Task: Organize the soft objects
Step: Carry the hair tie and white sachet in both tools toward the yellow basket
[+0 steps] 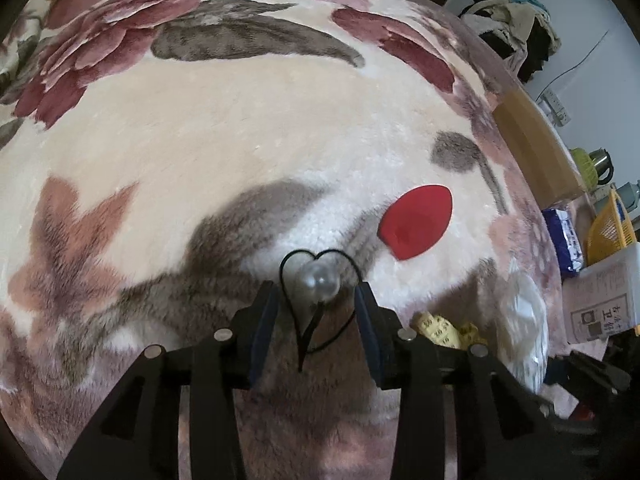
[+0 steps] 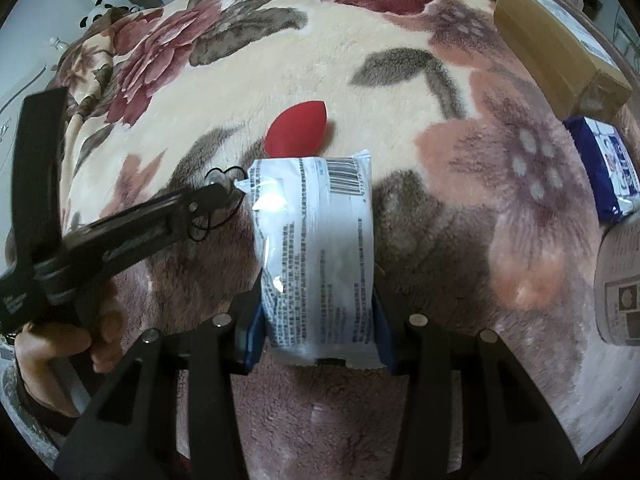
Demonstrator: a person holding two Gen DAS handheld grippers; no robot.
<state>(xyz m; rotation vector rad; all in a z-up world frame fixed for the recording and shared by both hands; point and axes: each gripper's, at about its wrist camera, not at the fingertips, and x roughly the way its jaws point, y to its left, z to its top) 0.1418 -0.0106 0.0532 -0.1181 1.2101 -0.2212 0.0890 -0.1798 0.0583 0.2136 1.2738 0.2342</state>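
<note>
A black hair tie with a clear bead (image 1: pixel 318 280) lies between the fingers of my left gripper (image 1: pixel 316 296), over the flowered blanket (image 1: pixel 240 140). The jaws stand wide apart on either side of it, not pressing it. A red teardrop sponge (image 1: pixel 416 220) lies just ahead to the right. My right gripper (image 2: pixel 318 300) is shut on a white plastic packet (image 2: pixel 316 248) with printed text and a barcode. The red sponge (image 2: pixel 294 132) lies just beyond the packet. The left gripper (image 2: pixel 222 192) and hair tie (image 2: pixel 220 178) show to the packet's left.
A yellow tape measure (image 1: pixel 440 330) and the white packet (image 1: pixel 520 320) lie right of the left gripper. A cardboard box (image 2: pixel 556 52), a blue tissue pack (image 2: pixel 608 164) and a printed white container (image 2: pixel 620 280) sit along the right. A yellow basket (image 1: pixel 608 224) stands beyond the bed.
</note>
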